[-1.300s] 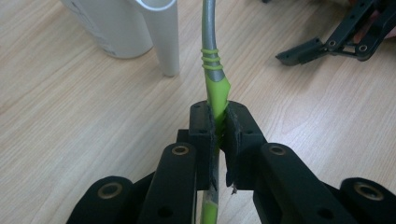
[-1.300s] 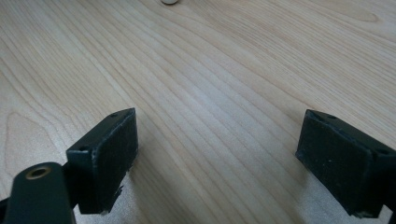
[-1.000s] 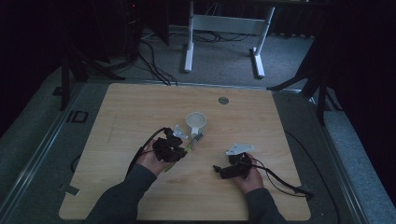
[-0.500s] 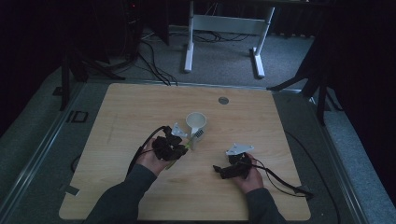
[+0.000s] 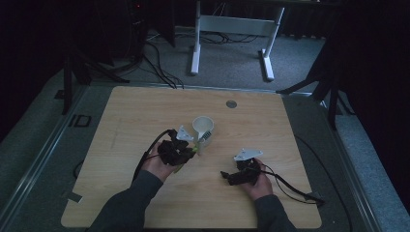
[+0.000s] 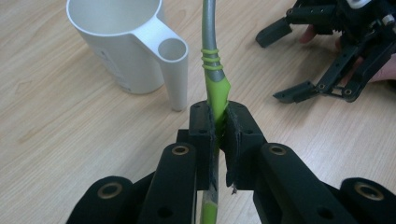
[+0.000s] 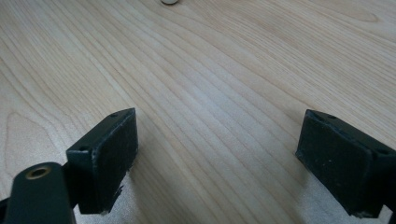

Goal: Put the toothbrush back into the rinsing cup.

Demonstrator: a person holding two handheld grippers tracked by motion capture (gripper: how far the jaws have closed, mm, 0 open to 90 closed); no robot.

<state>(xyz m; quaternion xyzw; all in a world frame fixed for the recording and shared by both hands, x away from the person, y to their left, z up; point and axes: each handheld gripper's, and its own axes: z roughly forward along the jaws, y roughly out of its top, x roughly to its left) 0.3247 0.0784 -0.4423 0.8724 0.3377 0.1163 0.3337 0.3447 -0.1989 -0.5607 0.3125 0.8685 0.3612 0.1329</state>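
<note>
My left gripper (image 6: 217,126) is shut on the green handle of a utensil (image 6: 215,88). Its grey metal shaft runs up and away past the jaws. Just left of that shaft stands a white cup (image 6: 126,46) with a tubular handle. In the high view the left gripper (image 5: 187,149) sits mid-table, and the utensil (image 5: 197,146) reaches toward the cup (image 5: 203,126). My right gripper (image 7: 217,158) is open low over bare wood, nothing between its pads. It rests in a hand at the right front of the table (image 5: 225,175), also seen as the right gripper (image 6: 280,65) from the left gripper view.
The wooden table (image 5: 145,111) has a round metal grommet (image 5: 231,104) near its far edge. Cables trail from both grippers across the front. A white desk frame (image 5: 232,26) and dark stands sit on the floor behind the table.
</note>
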